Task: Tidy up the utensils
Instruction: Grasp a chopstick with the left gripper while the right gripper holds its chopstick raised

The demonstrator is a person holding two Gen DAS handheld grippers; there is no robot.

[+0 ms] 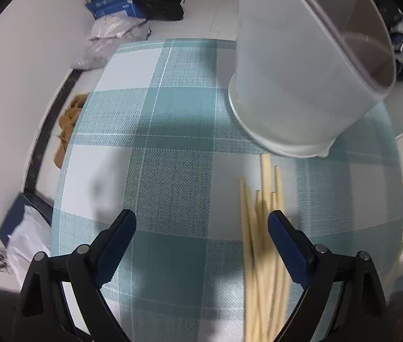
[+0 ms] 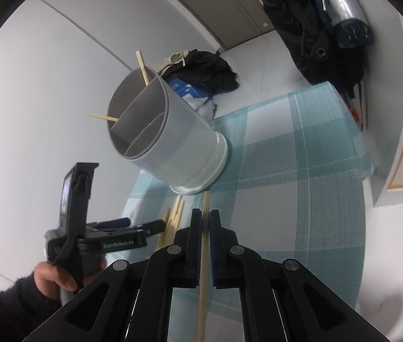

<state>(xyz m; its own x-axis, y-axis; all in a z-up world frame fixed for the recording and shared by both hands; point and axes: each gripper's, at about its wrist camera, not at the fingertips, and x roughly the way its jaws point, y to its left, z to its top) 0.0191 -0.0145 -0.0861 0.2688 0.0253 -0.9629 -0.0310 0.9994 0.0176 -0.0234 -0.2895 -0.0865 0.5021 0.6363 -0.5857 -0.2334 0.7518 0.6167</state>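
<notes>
Several wooden chopsticks (image 1: 258,228) lie in a loose bundle on the teal checked tablecloth (image 1: 173,142). My left gripper (image 1: 201,222) points down at the cloth, open wide, with its right finger (image 1: 281,228) over the bundle and nothing gripped. Just beyond stands a grey divided utensil holder (image 1: 301,85). In the right wrist view the holder (image 2: 167,136) has two chopsticks (image 2: 143,68) leaning out of it. My right gripper (image 2: 205,213) is shut on a single chopstick (image 2: 205,199) whose tip points toward the holder's base. The left gripper (image 2: 144,223) shows at the left, over the bundle (image 2: 173,216).
A blue box and dark bags (image 1: 133,2) lie on the floor beyond the table, with a brown cloth (image 1: 67,125) by the left wall. Dark clothing (image 2: 315,28) hangs at the far right. A hand and dark sleeve (image 2: 59,276) hold the left gripper.
</notes>
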